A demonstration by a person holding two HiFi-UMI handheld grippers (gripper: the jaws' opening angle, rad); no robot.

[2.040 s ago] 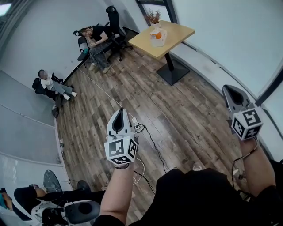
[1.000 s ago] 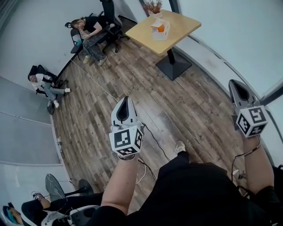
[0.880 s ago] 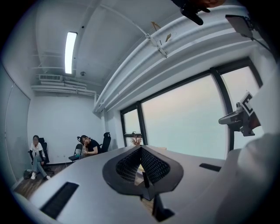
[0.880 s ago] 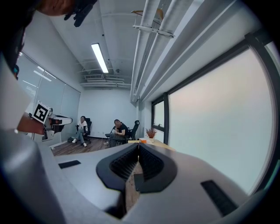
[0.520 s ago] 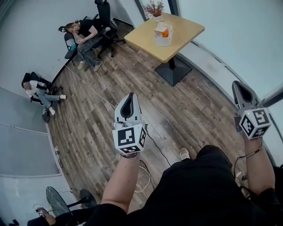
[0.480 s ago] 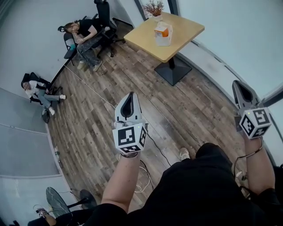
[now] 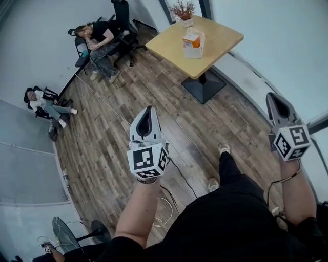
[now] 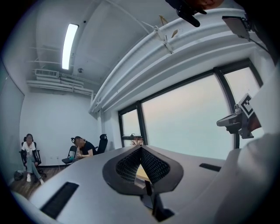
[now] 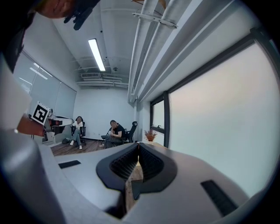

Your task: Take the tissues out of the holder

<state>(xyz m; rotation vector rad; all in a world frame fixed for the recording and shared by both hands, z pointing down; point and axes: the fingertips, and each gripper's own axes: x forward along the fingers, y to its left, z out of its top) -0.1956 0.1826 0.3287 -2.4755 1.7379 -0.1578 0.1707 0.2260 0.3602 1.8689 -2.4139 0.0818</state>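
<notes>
The tissue holder (image 7: pixel 193 42), a pale box with an orange top, stands on a light wooden table (image 7: pixel 220 38) at the far side of the room. Both grippers are held up in the air well short of it. My left gripper (image 7: pixel 148 109) is shut with nothing in it, over the floor in the middle of the head view. My right gripper (image 7: pixel 271 96) is shut and empty too, near the window wall at the right. In the left gripper view the jaws (image 8: pixel 141 148) meet at a point; the right gripper (image 9: pixel 138 145) shows the same.
A small potted plant (image 7: pixel 183 9) sits at the table's far corner. The table stands on a black pedestal base (image 7: pixel 203 87). Two people sit on chairs by the left wall (image 7: pixel 100 38) (image 7: pixel 40 100). A cable (image 7: pixel 177 171) lies across the wooden floor.
The head view has shifted: the table and holder sit a little further right and nearer. A foot has stepped forward below the table. Both grippers stay shut and raised.
</notes>
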